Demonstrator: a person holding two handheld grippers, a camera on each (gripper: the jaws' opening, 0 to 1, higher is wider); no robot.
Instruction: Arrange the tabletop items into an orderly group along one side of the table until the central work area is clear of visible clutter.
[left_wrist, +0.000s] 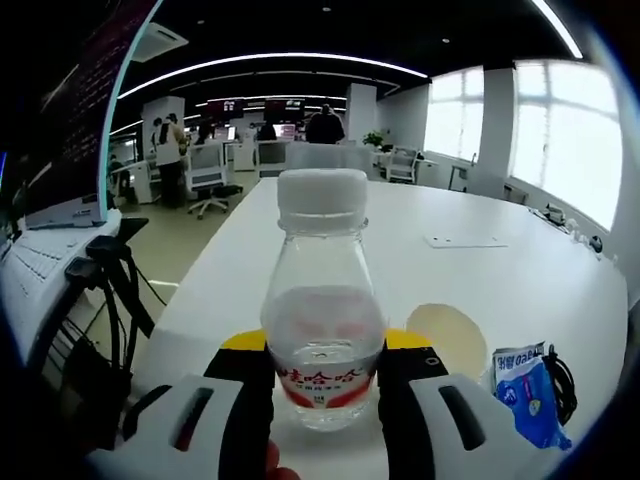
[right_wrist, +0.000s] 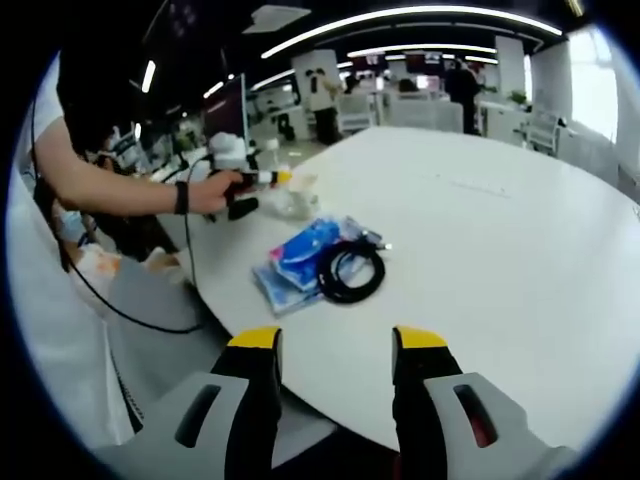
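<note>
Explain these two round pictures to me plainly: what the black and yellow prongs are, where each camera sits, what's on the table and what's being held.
A person holds a two-jaw gripper in each hand, and a fisheye camera rides on each, looking forward along its jaws. In the left gripper view, the left gripper is closed around a clear plastic bottle with a white cap. In the right gripper view, the right gripper is open and holds nothing. It looks across the white table at a blue packet and a coiled black cable. Farther back, the person's hand holds the other gripper by the bottle. An office lies behind.
</note>
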